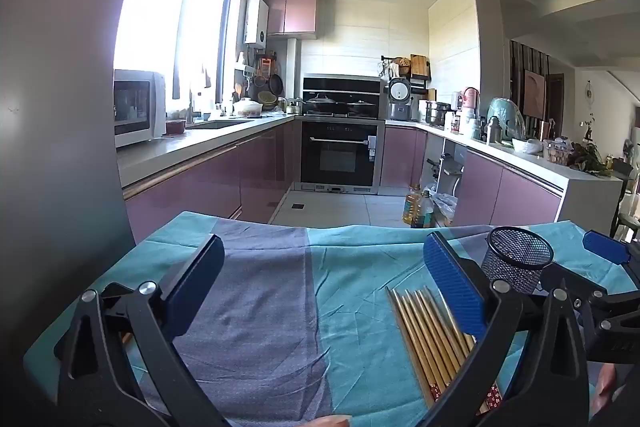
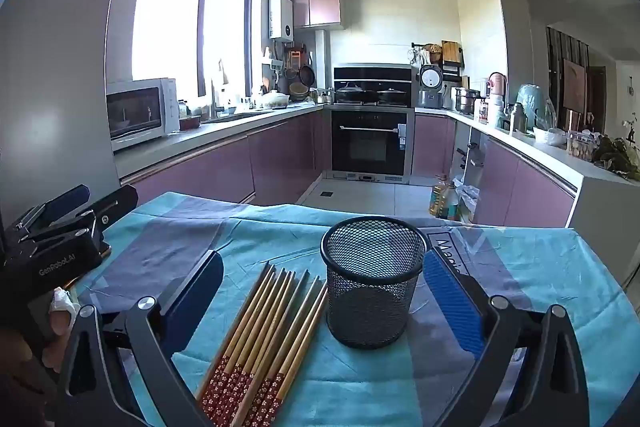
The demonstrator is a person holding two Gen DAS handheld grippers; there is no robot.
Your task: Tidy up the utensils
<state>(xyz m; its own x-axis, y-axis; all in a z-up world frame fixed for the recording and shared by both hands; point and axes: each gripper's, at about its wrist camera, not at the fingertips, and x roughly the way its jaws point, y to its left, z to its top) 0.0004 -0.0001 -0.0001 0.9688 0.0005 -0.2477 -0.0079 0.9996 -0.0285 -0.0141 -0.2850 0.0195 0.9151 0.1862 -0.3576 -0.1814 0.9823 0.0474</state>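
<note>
Judging by what we see, nothing is sorted yet: the chopsticks (image 2: pixel 264 339) lie bunched near the worktop's (image 2: pixel 560 267) front edge, just beside the seemingly empty mesh cup (image 2: pixel 372 291). Our left tool (image 1: pixel 320 291) and right tool (image 2: pixel 324 303) gape wide, holding nothing.

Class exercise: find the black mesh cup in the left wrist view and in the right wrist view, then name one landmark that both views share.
Left wrist view: the black mesh cup stands at the right, behind the blue finger pad.
Right wrist view: the cup stands at centre, right of the chopsticks.
Shared landmark: the black oven at the far end of the kitchen.
</note>
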